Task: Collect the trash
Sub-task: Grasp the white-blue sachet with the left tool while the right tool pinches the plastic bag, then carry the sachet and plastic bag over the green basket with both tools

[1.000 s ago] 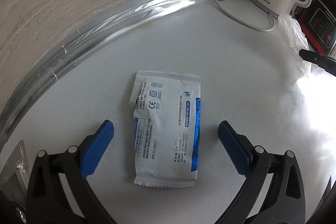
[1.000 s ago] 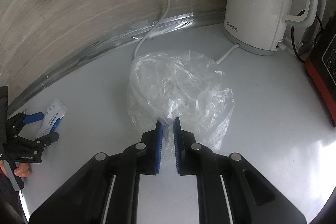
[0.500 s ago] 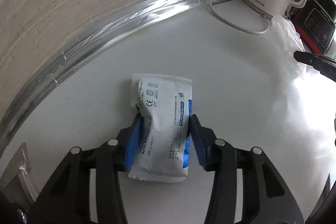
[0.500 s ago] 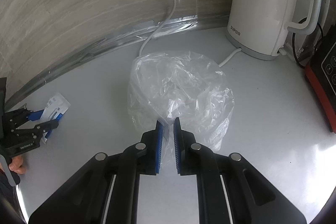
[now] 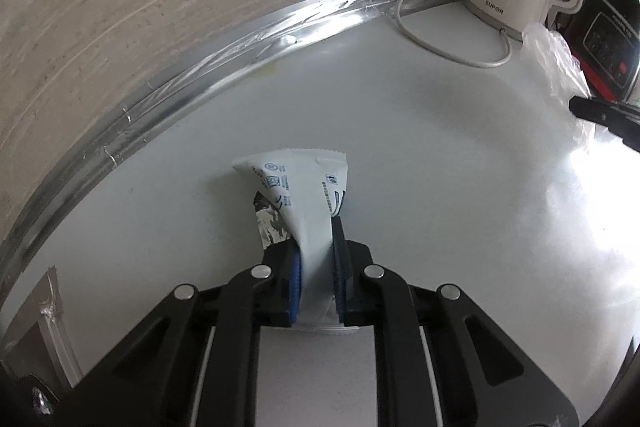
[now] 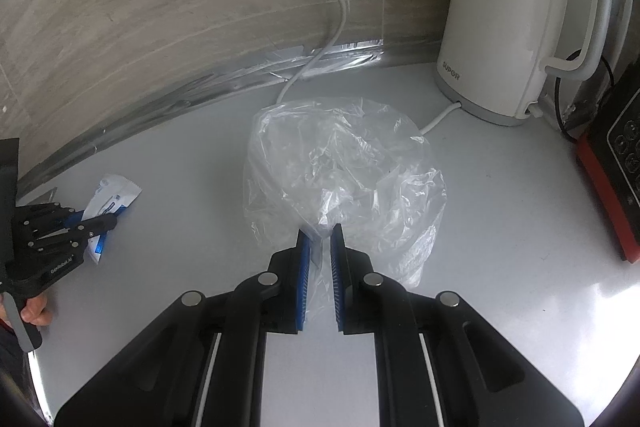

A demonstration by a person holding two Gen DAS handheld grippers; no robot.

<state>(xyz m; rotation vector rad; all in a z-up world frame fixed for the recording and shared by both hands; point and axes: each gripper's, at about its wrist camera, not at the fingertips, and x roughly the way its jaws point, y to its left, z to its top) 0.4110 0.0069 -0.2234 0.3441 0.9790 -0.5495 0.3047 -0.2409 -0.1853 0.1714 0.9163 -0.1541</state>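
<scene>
A white and blue foil packet is pinched between the blue pads of my left gripper, which is shut on it; the packet is crumpled and stands up off the white counter. It also shows at the far left of the right wrist view, inside the left gripper. My right gripper is shut on the near edge of a clear plastic bag that sits puffed up on the counter. The bag also shows at the right edge of the left wrist view.
A white electric kettle stands at the back right with its white cord running up the wall. A black and red appliance is at the far right. A foil-taped strip lines the wall base.
My left gripper has closed from wide open onto the packet, squeezing and lifting it. My right gripper has kept its hold on the bag.
</scene>
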